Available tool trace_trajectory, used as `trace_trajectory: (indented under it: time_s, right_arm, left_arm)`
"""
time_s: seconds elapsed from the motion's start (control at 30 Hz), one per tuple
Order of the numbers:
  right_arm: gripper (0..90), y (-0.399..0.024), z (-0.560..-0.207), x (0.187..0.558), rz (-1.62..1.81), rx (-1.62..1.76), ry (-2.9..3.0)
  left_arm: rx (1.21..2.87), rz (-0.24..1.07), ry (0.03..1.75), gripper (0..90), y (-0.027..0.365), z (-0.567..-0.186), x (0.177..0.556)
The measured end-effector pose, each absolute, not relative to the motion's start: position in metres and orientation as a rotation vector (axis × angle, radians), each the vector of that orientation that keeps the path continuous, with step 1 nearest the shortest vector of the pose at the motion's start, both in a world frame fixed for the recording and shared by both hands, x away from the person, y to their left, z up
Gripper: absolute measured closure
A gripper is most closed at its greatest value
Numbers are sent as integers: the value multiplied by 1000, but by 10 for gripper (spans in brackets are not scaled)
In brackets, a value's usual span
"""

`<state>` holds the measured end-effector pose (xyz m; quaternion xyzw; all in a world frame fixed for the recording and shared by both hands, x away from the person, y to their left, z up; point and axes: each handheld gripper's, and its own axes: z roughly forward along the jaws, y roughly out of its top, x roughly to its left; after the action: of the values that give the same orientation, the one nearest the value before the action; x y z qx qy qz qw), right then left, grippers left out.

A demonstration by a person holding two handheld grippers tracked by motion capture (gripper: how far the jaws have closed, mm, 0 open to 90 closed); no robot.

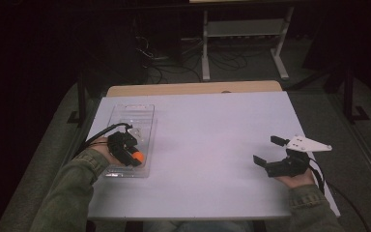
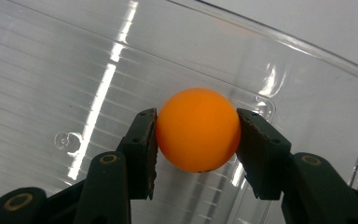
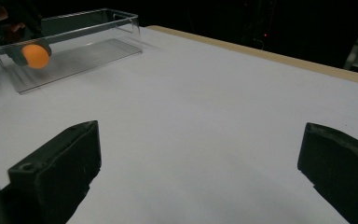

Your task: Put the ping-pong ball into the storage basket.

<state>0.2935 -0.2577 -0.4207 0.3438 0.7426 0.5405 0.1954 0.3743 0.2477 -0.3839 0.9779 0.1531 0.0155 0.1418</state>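
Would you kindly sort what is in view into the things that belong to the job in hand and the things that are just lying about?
Part of the job:
- orange ball, clamped in the left gripper
- clear plastic box, with the ball held inside it

Just there:
- right gripper, jaws wide, holding nothing
- white table
- metal rack and cables on the floor behind
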Motion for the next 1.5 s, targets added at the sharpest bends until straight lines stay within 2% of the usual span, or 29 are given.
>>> trace_trajectory:
  time_s: [0.43,0.83,0.93,1.17,1.23,1.5]
  right_arm:
    - [0,-258,-421,294,1516,964,2080]
    - [0,-258,-420,293,1518,964,2080]
    - [0,-258,-420,293,1518,964,2079]
    - [0,-258,-420,293,1518,963,2078]
    - [0,-258,-420,293,1518,963,2079]
    - [0,-258,-420,293,1517,963,2078]
  left_arm:
    - [2802,61,459,474,249,-380,373]
    - [2775,123,490,276,249,-375,372]
    - [2749,102,508,244,250,-373,373]
    - [2702,78,551,90,252,-367,373]
    - [2685,80,581,10,252,-365,373]
    - [2634,156,578,0,255,-351,367]
